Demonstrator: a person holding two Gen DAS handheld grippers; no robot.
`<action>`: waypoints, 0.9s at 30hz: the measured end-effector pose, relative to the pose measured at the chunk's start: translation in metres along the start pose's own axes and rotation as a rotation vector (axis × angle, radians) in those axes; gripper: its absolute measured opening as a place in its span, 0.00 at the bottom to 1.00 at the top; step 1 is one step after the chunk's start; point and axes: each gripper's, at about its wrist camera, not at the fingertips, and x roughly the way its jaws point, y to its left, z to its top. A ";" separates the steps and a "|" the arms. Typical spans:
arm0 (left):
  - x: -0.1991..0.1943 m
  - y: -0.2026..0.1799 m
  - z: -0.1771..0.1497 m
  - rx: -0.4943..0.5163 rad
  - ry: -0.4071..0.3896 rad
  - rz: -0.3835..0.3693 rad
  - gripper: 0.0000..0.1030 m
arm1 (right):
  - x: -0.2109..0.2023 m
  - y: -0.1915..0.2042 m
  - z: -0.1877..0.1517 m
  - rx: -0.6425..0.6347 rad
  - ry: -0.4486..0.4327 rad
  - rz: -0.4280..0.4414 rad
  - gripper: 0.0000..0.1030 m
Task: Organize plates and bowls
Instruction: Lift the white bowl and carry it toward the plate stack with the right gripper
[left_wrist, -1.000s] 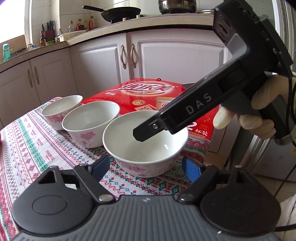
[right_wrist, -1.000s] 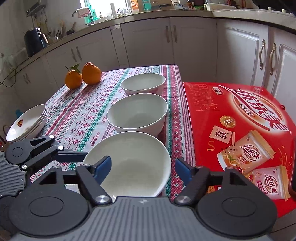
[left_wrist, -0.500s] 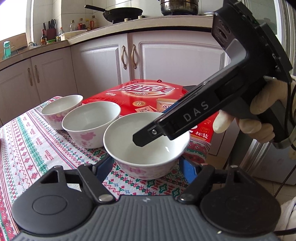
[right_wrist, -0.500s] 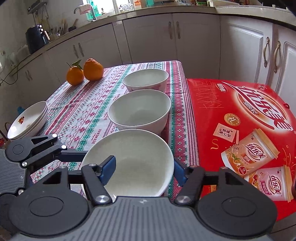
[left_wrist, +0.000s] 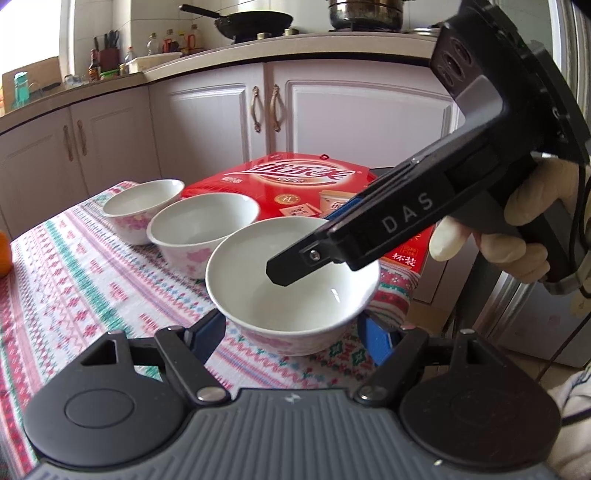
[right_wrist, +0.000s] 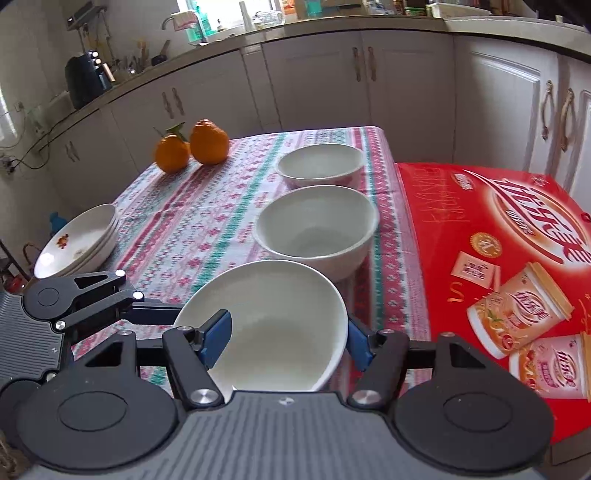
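Both my grippers (left_wrist: 291, 332) (right_wrist: 284, 343) are closing in, jaws now bracketing the nearest white ceramic bowl (left_wrist: 291, 280) between them; stacked white plates (right_wrist: 79, 240) are waiting done, three bowls unstacked.

Bright window daylight, blown-out upper-left corner, strong fisheye bending at edges, slight motion blur.
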 end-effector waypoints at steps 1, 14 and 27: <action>-0.004 0.002 -0.001 -0.005 0.000 0.006 0.76 | 0.001 0.004 0.001 -0.006 0.001 0.007 0.69; -0.047 0.032 -0.024 -0.069 0.012 0.124 0.76 | 0.030 0.058 0.018 -0.101 0.014 0.125 0.69; -0.067 0.062 -0.040 -0.119 0.026 0.210 0.76 | 0.063 0.099 0.037 -0.195 0.034 0.190 0.69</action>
